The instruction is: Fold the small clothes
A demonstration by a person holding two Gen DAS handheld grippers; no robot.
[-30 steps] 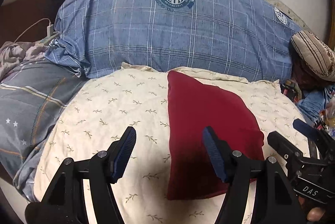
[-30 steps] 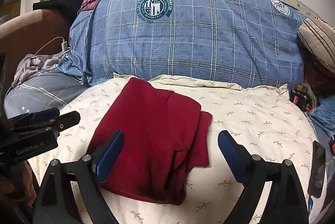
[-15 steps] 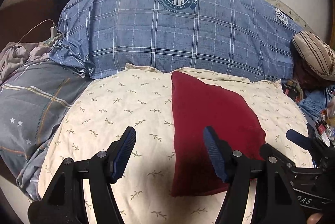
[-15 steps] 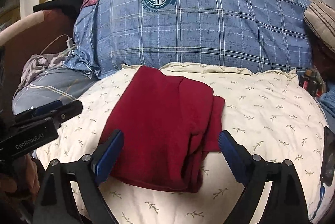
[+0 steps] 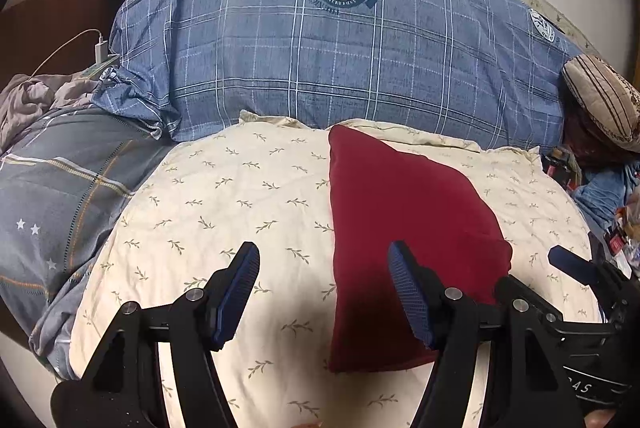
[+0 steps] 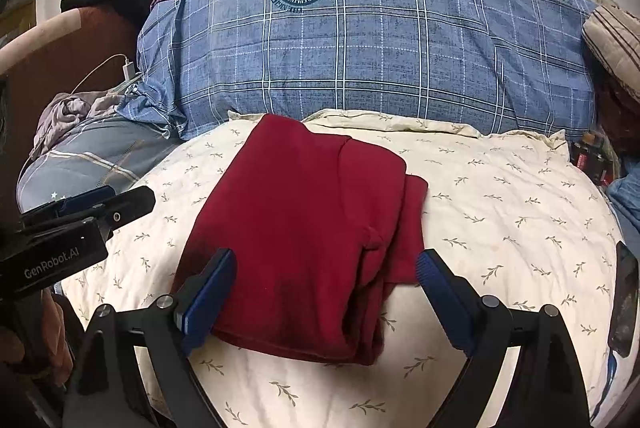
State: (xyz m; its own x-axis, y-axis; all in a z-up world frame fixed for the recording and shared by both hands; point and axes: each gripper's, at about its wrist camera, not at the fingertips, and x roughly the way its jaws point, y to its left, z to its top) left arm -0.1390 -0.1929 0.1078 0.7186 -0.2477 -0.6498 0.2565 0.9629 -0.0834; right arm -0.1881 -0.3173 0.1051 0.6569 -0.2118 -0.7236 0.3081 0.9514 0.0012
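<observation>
Red garment (image 6: 304,228) lies folded into a rough rectangle on the cream leaf-print pillow (image 5: 224,212), a narrower layer sticking out along its right edge. Over the last second little has changed: the cloth keeps the same shape and place, and both cameras have only drifted slightly, the right one tipping a little. I read this as a pause after a fold, with either a last fold or a tidy-up of that stray edge to come.

Left gripper (image 5: 324,288): jaws apart, nothing between them, hovering over the garment's left edge. Right gripper (image 6: 324,292): jaws wide apart, straddling the near end of the cloth; whether the pads touch the fabric is hard to say from this angle, but they do not pinch it.

Around: blue plaid pillow (image 6: 380,40) just behind, grey blanket (image 5: 60,196) to the left, charger and cable (image 5: 100,48) beyond it, clutter at far right. Nothing blocks the garment.
</observation>
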